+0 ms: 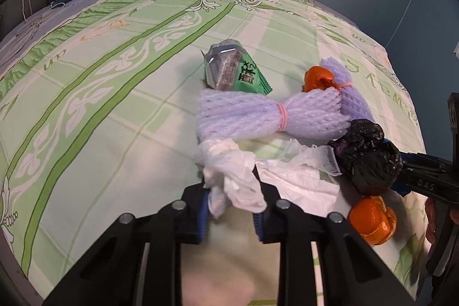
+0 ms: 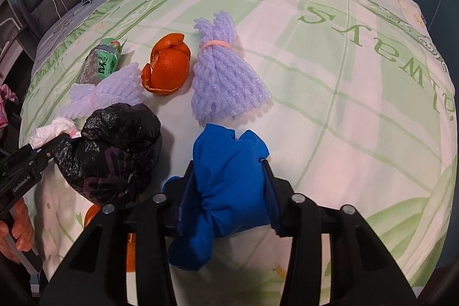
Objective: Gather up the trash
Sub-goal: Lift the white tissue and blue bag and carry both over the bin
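- Left wrist view: the left gripper [image 1: 231, 191] was closed on a crumpled white tissue [image 1: 232, 171], its blue pads pinching the wad from both sides; more white paper [image 1: 298, 177] lay spread just to its right on the green-patterned bedsheet [image 1: 100, 105].
- Beyond the claw, straight ahead, a lilac foam net [image 1: 258, 116] tied with a pink band lay with its long axis crosswise; a green snack wrapper [image 1: 232, 70] rested against its far edge; an orange peel [image 1: 317, 79] and a second foam net [image 1: 347, 93] sat farther right.
- A black plastic bag [image 1: 370, 157] lay at the right, touching the tip of the right gripper [image 1: 404, 177]; another orange peel [image 1: 373, 220] lay just in front of it.
- Right wrist view: the right gripper [image 2: 226, 191] gripped a bunched blue bag or glove [image 2: 226, 177]; which of the two could not be told.
- The second foam net [image 2: 226, 88] lay directly ahead, long axis running away from the claw; the orange peel [image 2: 169, 70] stood just left of it.
- No bin or open container was visible in either view; the black plastic bag [image 2: 117, 151] was balled up and knotted-looking, its contents hidden.
- Judged from this, each hand was nearer its own foam net, yet both were occupied.
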A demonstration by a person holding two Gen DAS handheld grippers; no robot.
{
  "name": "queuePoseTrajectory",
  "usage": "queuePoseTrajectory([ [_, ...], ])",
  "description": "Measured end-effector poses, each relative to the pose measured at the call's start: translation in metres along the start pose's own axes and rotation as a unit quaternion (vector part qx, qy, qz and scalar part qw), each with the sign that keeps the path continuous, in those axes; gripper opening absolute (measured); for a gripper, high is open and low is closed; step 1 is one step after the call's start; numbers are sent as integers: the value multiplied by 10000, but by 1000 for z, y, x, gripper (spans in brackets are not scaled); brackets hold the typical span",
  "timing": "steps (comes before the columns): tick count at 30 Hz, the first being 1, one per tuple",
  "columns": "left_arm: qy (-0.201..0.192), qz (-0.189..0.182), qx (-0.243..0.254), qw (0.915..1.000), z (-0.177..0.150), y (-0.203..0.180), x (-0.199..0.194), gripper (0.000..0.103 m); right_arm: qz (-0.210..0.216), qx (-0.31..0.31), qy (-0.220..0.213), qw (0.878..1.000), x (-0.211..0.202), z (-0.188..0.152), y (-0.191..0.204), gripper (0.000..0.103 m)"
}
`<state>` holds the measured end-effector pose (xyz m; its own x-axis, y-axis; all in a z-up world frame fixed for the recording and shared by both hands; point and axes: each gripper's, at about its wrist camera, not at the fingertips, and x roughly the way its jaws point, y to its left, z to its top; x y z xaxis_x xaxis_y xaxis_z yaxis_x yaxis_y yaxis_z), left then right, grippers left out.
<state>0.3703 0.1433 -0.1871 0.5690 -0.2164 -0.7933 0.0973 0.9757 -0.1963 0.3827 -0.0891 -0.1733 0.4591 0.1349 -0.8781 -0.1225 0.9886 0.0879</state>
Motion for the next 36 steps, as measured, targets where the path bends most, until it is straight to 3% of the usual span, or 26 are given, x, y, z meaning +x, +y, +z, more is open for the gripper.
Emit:
queuePoseTrajectory([
  [3,0,-60,-94,9999,0,3,-4,20,2,18,-55,10000,-5,1,0,27],
  [8,-52,-67,-153,9998,-2,4,-14,19,-31,12,-163,9999,-17,-1,1,22],
  [20,-337,-29,-146,9993,-10,-4,-61,19,163,-35,-585,9981,-73,-6,8,21],
  [36,-682,-260,-131,9972,-37,-38,-129,19,472,-123,-974,9941,-150,-44,12,21],
])
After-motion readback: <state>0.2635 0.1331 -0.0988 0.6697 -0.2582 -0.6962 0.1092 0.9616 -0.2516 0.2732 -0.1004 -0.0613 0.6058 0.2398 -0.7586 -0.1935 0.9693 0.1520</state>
